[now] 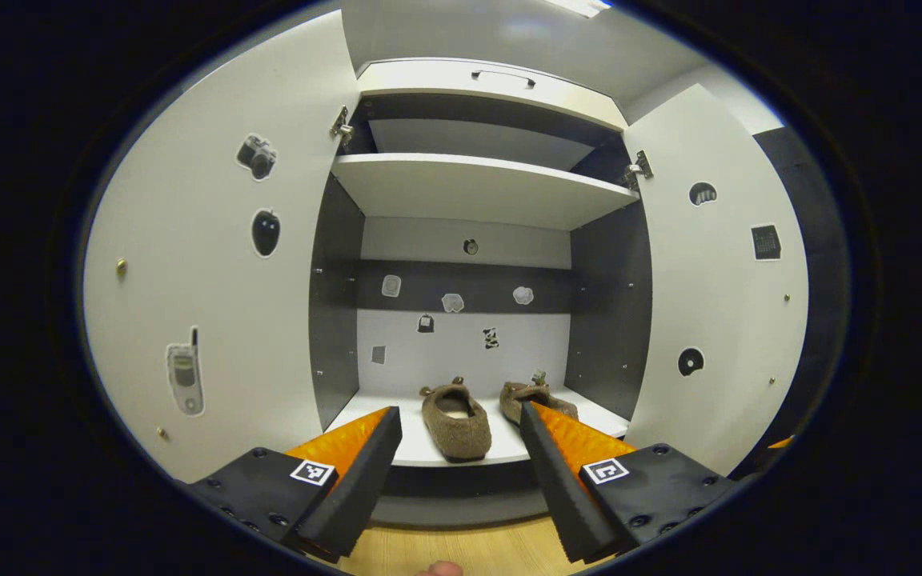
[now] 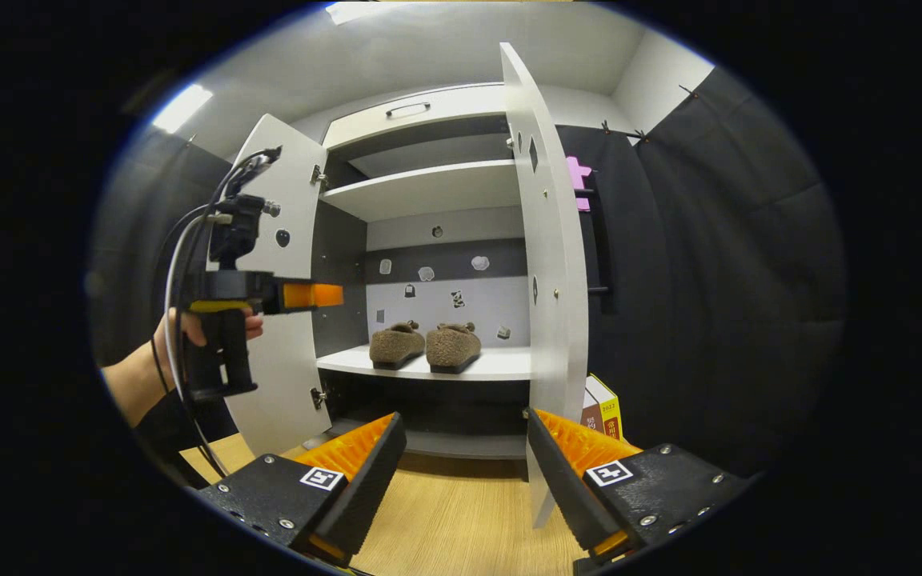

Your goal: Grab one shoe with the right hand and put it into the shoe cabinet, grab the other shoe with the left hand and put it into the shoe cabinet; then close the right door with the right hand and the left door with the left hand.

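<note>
While both shoes (image 2: 425, 346) sat side by side on cabinet shelf (image 2: 501, 365), doors stood open. Right gripper (image 2: 461, 472) wide, empty, near right door (image 2: 549, 264) edge; left gripper (image 1: 461, 460) wide, empty. Risk: finger clipping door edge, door bouncing back.
</note>
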Demonstrator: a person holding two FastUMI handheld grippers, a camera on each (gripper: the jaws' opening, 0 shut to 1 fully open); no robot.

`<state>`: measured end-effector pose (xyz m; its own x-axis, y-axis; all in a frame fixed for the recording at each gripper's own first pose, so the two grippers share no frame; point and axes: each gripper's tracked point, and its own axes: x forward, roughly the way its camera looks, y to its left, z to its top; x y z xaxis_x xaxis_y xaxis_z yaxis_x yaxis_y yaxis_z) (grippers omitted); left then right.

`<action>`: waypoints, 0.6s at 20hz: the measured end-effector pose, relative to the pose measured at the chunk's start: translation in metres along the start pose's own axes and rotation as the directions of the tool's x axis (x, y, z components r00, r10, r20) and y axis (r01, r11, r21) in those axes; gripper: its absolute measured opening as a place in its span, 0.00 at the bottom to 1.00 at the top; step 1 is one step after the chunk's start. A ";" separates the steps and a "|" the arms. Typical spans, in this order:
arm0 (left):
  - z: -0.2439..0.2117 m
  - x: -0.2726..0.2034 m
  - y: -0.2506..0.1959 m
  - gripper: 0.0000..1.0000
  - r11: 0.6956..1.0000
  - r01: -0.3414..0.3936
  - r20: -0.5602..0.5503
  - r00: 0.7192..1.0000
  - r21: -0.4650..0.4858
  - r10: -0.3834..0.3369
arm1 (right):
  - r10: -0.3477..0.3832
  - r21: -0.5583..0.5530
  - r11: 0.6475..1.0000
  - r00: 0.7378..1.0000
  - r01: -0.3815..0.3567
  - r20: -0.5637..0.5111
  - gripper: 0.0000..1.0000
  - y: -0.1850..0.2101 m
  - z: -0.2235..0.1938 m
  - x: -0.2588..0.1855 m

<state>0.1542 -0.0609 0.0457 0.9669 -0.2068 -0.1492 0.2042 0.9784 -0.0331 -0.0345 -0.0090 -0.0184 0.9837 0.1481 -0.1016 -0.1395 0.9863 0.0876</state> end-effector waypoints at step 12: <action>-0.086 -0.119 0.038 0.97 0.979 -0.202 -0.013 0.979 -0.019 0.202 | 0.014 -0.014 1.000 1.000 -0.014 -0.010 0.94 -0.002 -0.014 0.000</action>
<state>0.0335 0.0006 -0.0231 0.9863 -0.0051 -0.1651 0.0016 0.9998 -0.0213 -0.0362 -0.0100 -0.0327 0.9805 0.1628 -0.1098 -0.1551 0.9850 0.0754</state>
